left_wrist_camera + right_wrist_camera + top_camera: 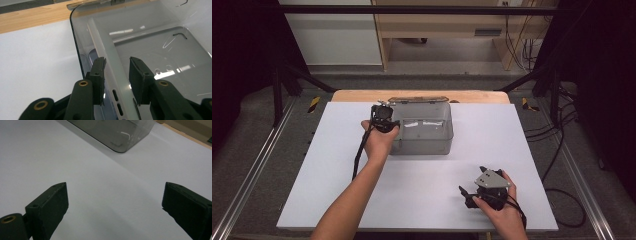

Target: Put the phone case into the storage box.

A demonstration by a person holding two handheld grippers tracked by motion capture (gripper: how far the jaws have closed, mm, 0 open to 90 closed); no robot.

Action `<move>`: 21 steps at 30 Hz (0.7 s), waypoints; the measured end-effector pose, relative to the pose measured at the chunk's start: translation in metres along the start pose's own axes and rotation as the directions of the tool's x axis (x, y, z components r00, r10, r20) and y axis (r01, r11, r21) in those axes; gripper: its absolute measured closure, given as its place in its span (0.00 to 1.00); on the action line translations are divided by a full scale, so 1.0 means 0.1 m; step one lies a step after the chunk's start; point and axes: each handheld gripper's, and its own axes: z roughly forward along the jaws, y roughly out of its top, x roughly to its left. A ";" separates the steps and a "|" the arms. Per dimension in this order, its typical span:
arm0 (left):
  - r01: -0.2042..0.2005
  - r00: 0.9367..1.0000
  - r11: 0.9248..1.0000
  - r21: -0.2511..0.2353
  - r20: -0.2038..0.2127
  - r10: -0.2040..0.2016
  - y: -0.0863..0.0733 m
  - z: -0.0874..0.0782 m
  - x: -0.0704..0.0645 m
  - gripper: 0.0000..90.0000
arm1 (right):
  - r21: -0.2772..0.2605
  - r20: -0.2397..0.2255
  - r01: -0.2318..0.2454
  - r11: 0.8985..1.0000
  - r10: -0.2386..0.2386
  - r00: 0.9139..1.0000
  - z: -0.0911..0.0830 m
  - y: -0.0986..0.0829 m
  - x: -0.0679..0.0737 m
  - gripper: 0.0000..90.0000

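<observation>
The clear plastic bin [422, 129] sat at the far middle of the white table [337, 190], its lid [418, 100] lying behind it toward the wooden edge. The left hand-held gripper [117, 75] straddled the bin's left wall, jaws parted on either side of the rim and not yet pinching; the step looked like taking hold, and closing squarely on that thin, slick wall would come next. The bin was smoky, glossy and round-cornered. The right hand-held gripper [115, 202] rested well apart, near the table's front, jaws spread wide.
</observation>
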 end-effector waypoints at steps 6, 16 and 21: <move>0.005 1.000 1.000 -0.007 0.009 -0.005 0.01 -0.03 0.01 0.72 | 0.002 -0.002 -0.001 1.000 0.001 1.000 0.00 0.00 0.00 0.08; 0.014 1.000 1.000 -0.013 0.026 -0.014 0.02 -0.06 0.03 0.72 | 0.003 -0.005 -0.005 1.000 0.005 1.000 0.00 0.00 0.01 0.08; 0.019 0.998 0.999 -0.036 0.058 -0.017 0.02 -0.11 0.01 0.70 | 0.000 -0.003 -0.002 1.000 0.002 1.000 0.01 0.00 0.01 0.08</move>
